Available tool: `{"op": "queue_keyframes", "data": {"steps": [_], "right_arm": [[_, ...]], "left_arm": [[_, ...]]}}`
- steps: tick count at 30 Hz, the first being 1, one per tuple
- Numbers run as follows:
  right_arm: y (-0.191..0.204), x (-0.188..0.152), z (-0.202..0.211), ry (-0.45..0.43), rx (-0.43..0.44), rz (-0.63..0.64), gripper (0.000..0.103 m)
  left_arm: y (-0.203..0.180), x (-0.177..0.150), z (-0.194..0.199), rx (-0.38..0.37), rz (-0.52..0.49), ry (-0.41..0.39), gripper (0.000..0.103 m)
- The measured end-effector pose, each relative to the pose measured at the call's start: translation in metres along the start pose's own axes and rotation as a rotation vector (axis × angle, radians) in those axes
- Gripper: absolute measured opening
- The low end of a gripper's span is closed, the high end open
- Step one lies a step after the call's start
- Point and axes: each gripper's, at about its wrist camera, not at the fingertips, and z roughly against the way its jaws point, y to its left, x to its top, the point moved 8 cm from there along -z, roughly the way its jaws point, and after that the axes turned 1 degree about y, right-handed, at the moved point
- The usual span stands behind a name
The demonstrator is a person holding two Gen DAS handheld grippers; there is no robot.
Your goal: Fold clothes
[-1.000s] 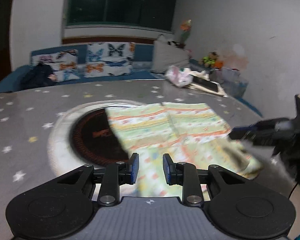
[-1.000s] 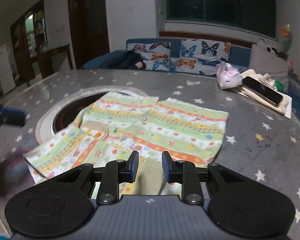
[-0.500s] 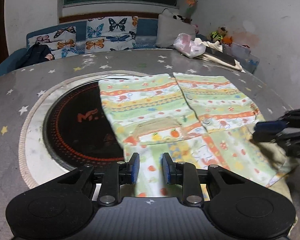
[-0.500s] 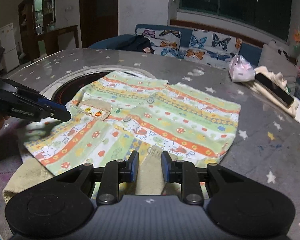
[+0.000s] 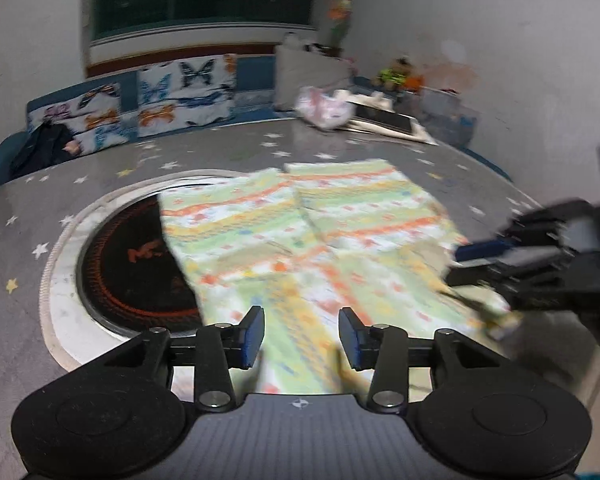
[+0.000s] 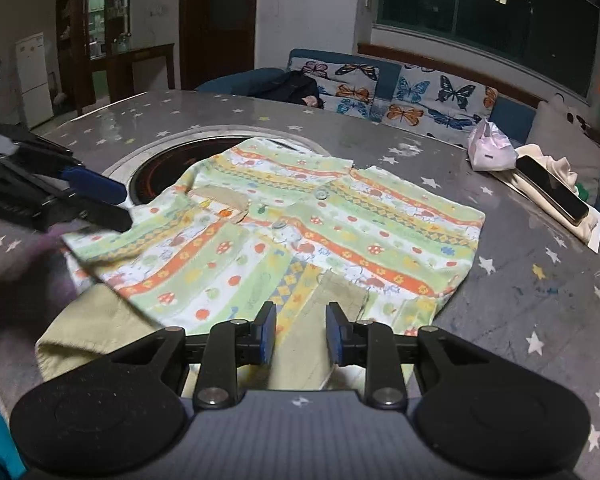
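Both claws, left [image 5: 301, 338] and right [image 6: 301, 334], are gaping empty over the shirt [image 6: 284, 236]; it is lying soft and light, so pinch its hems.

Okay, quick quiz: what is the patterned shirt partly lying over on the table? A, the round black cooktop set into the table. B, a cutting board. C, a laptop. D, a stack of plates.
A: the shirt has its far left edge draped over the round black cooktop sunk into the star-patterned table.

Shirt [image 6: 300, 232] flat on table [image 6: 520, 264], partly over inset burner [image 6: 160, 168]; phone [image 6: 552, 188] far right, sofa [image 6: 400, 88] behind.
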Motion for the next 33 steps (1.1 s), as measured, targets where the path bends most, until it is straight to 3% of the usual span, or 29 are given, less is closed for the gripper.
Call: {"op": "queue_keyframes", "data": {"steps": [3, 7, 14, 17, 18, 19, 24, 26, 33], "right_arm": [[0.005, -0.009, 0.004, 0.023, 0.008, 0.026, 0.035], [0.008, -0.018, 0.009, 0.041, 0.002, 0.055, 0.037], [0.010, -0.026, 0.032, 0.030, -0.024, 0.098, 0.045], [0.011, -0.030, 0.039, 0.029, -0.043, 0.131, 0.052], [0.012, -0.031, 0.041, 0.028, -0.047, 0.138, 0.052], [0.013, -0.033, 0.043, 0.028, -0.050, 0.149, 0.053], [0.019, -0.045, 0.049, 0.027, -0.060, 0.223, 0.062], [0.022, -0.050, 0.049, 0.027, -0.050, 0.251, 0.069], [0.037, -0.051, 0.045, -0.023, -0.004, 0.299, 0.069]], "left_arm": [[-0.020, -0.010, 0.012, -0.041, -0.021, 0.026, 0.048], [-0.037, -0.024, 0.022, -0.059, -0.014, 0.071, 0.054], [-0.052, -0.046, 0.019, -0.088, 0.019, 0.165, 0.054], [-0.058, -0.053, 0.014, -0.108, 0.028, 0.201, 0.049], [-0.060, -0.056, 0.012, -0.115, 0.031, 0.213, 0.038], [-0.063, -0.057, 0.011, -0.124, 0.032, 0.220, 0.033], [-0.065, -0.038, 0.018, -0.160, 0.031, 0.165, 0.015], [-0.062, -0.025, 0.021, -0.170, 0.046, 0.135, 0.013], [-0.045, 0.021, 0.017, -0.194, 0.102, 0.058, 0.011]]}}
